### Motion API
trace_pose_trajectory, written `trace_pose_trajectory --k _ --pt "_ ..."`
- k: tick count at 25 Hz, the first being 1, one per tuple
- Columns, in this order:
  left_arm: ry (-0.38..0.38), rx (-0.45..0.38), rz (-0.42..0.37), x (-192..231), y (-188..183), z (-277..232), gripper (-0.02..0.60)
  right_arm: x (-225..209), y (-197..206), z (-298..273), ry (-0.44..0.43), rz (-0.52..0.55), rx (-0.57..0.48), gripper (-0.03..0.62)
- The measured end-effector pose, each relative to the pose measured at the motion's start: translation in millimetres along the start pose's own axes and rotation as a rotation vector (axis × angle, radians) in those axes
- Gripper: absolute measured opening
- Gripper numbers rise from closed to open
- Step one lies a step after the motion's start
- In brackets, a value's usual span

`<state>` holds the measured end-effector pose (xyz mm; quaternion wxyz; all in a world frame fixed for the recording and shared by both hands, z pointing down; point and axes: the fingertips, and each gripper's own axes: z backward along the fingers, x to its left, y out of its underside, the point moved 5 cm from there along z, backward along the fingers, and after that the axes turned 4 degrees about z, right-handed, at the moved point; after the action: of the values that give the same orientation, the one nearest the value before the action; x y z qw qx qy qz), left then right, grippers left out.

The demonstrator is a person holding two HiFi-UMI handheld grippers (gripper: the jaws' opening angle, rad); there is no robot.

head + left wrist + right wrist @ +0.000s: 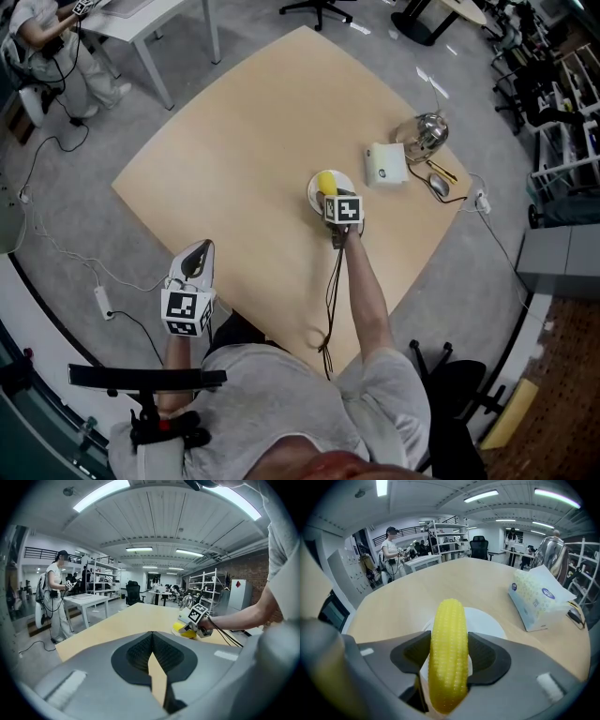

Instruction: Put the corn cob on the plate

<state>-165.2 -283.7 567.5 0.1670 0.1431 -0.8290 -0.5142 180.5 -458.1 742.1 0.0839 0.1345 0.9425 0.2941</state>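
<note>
Corn cob (449, 639) clamped lengthwise between the jaws of the right gripper (331, 195), over the white plate (490, 620); contact with the plate not discernible; left gripper (195, 264) at the near left edge of the table (253, 131), jaws pressed together, empty; tissue pack (386, 165) just right of the plate; metal kettle (424, 134) and mouse (438, 186) farther right; black cable (330, 291) trailing from the right gripper toward the near edge.
</note>
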Motion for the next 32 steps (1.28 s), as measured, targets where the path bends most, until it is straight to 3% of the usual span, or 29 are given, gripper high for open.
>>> trace_pose_trajectory --k 16,32 --pt "0.007 0.002 -0.001 -1 1 -1 0.020 0 -1 -2 0.017 0.014 0.020 0.259" --pt "0.005 -0.027 -0.013 -1 -2 13 0.020 4 -10 17 0.036 0.028 -0.032 0.268"
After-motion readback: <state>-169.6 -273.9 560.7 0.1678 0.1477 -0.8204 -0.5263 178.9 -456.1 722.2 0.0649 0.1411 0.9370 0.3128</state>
